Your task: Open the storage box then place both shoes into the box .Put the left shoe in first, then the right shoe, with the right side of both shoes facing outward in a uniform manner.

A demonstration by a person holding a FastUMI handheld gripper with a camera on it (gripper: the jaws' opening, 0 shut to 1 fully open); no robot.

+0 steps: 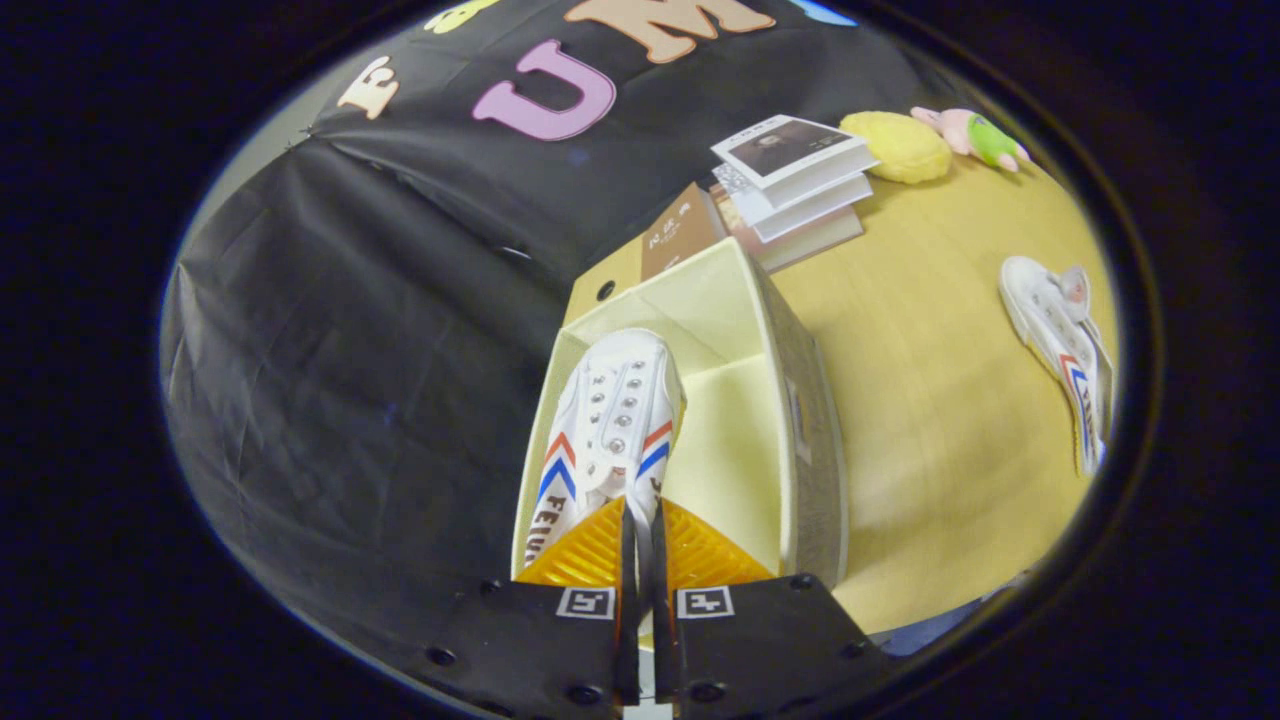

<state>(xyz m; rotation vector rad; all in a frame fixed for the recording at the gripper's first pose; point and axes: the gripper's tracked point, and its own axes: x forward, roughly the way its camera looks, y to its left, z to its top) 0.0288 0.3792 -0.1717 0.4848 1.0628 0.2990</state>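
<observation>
A white canvas shoe [612, 420] with red and blue stripes hangs toe-forward over the open storage box [790, 400], along its wall nearest the black cloth. My gripper [640, 520] is shut on the shoe's heel end, the fingers almost touching with a thin edge of the shoe pinched between them. The box's pale yellow inside shows bare beside the shoe. Its lid [650, 255] is folded back at the far end. The second white shoe [1062, 350] lies on its side on the wooden table [930, 420], well beyond the box on the other side from the cloth.
A stack of books [795, 185] lies past the box's far end. Behind them sit a yellow plush toy [898, 145] and a pink and green toy [975, 133]. Black cloth [350, 350] hangs close along one side of the box.
</observation>
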